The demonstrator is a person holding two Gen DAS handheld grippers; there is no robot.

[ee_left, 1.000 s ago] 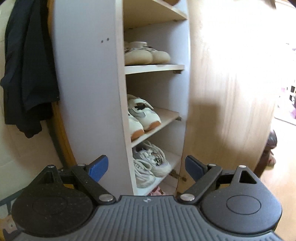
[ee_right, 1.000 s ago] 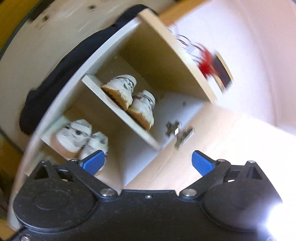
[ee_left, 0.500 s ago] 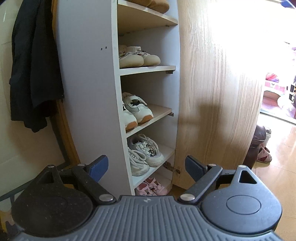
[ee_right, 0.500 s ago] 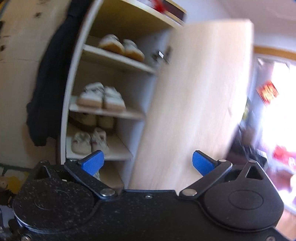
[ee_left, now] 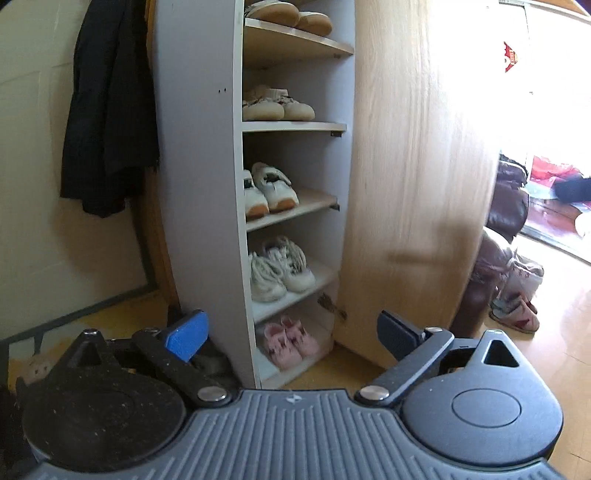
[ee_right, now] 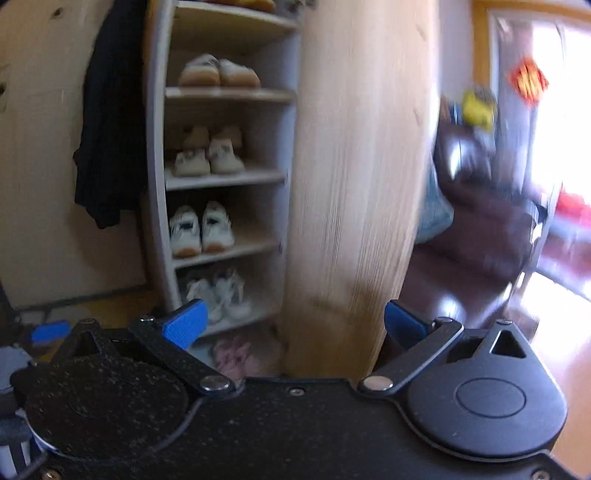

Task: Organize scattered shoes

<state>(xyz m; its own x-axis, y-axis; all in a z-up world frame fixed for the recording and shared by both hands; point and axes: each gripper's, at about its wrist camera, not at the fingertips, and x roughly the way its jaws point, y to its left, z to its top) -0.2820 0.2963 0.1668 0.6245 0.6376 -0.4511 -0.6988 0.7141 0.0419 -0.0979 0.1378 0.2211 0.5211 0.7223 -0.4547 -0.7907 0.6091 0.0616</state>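
The left gripper (ee_left: 290, 332) points slightly downward at an open shoe cabinet (ee_left: 199, 147), its blue-padded fingers (ee_left: 186, 336) spread wide and opening further, with nothing held between them. The right gripper (ee_right: 291, 325) faces the same cabinet from a little further right; its fingers (ee_right: 184, 325) also stand wide apart and grip nothing (that view is blurred, so fine detail is lost).

In the left wrist view the shoes sit in pairs on stacked shelves. At 12 o'clock, near the top edge, a tan pair (ee_left: 291, 14) rests on the highest visible shelf. Below it lies a beige pair (ee_left: 277, 105), then a white pair with orange soles (ee_left: 269, 190) on a sloping shelf. Lower, toward the centre, a pair of grey-white laced sneakers (ee_left: 279, 267) sits side by side, and a small pink pair (ee_left: 290, 341) lies on the bottom level, between the fingertips as seen by the camera but well beyond them.

The light wooden cabinet door (ee_left: 417, 166) stands open at 2 o'clock. A dark jacket (ee_left: 109, 110) hangs on the wall at 10 o'clock, beside the cabinet. At 3 o'clock, past the door's edge, a dark boot (ee_left: 487, 280) and a patterned slipper (ee_left: 517, 295) stand on the wooden floor (ee_left: 554, 332).
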